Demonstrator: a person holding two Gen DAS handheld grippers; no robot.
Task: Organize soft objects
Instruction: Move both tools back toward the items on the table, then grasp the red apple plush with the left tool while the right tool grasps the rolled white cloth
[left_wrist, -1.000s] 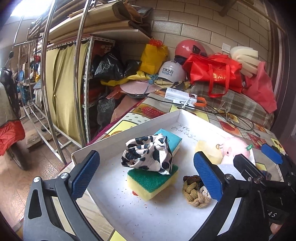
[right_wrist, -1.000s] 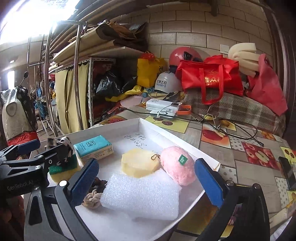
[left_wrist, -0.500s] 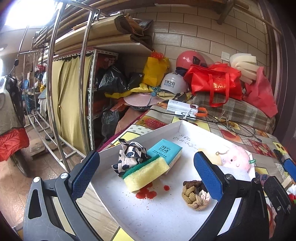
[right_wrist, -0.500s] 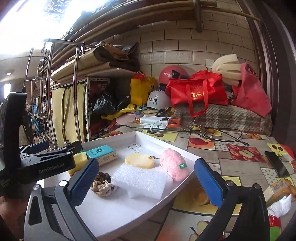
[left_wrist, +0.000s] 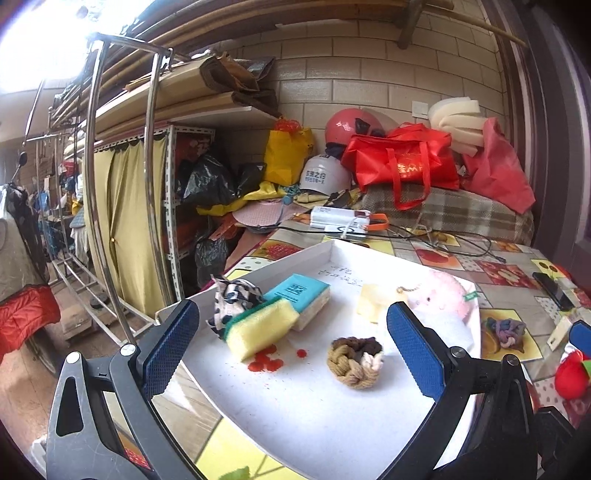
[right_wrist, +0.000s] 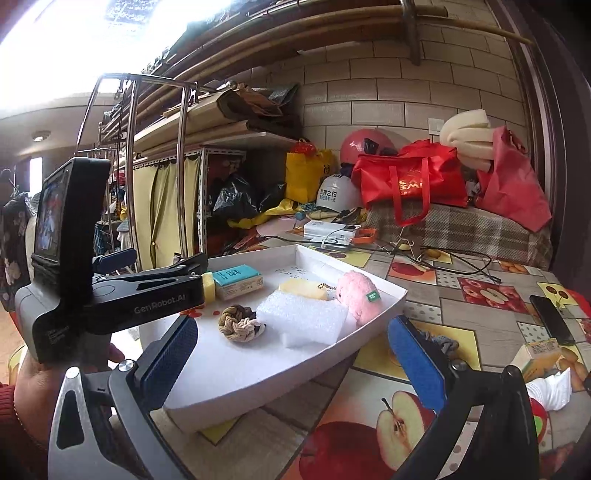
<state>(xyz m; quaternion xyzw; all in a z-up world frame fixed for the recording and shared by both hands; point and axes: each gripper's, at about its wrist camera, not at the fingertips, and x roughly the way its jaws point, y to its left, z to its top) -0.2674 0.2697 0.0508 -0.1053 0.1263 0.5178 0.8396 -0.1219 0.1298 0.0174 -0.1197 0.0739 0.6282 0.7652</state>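
- White tray on table holds sponge, knot, pink plush.
- Left tool, right tool: both wide, empty.
- Prob. between picks; next needs grey knot beside tray.

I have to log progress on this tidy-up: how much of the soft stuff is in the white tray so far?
Done: the sponge, tissue pack, brown rope knot, foam pad and pink plush lie in the white tray. In hand: nothing; both hand-held grippers, left and right, are open. Left: the purple rope knot and red plush sit on the tablecloth.
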